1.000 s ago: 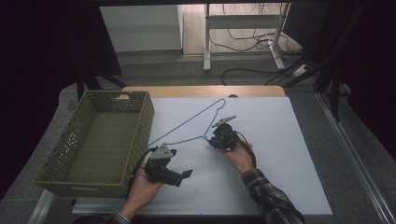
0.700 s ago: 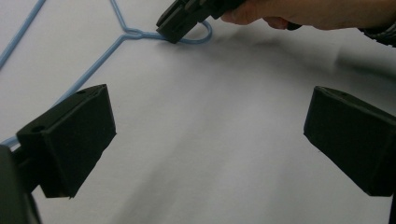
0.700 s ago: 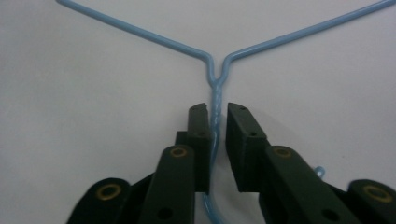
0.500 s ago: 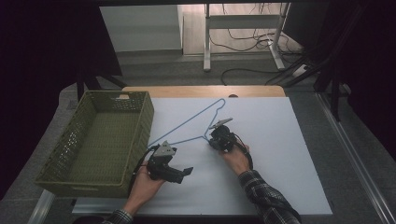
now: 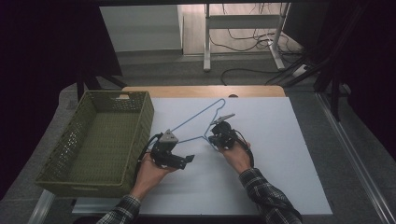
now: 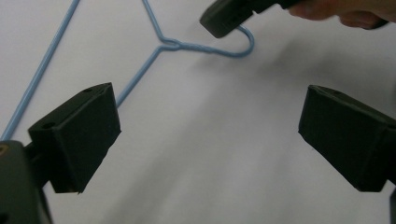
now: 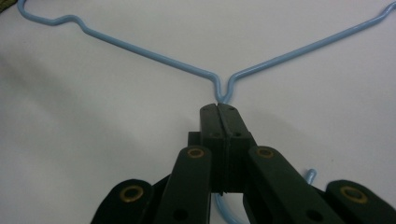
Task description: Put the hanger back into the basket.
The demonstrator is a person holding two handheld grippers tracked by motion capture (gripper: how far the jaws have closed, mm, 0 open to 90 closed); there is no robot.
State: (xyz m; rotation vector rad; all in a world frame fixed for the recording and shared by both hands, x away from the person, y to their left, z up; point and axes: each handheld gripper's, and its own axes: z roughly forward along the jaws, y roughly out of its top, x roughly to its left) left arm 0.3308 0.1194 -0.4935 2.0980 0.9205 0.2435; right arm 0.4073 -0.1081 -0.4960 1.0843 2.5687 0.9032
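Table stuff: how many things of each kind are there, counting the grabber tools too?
Hangers: 1, the blue wire hanger.
Baskets: 1, the green basket.
Grabber tools: 2, the left gripper with jaws apart, and the right gripper with jaws closed on the hanger's neck.
Total: 4.

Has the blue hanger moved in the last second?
No. The blue hanger keeps its place beside the green basket, with the right claw shut on its neck.

Right claw (image 5: 215,134) slightly nearer person.
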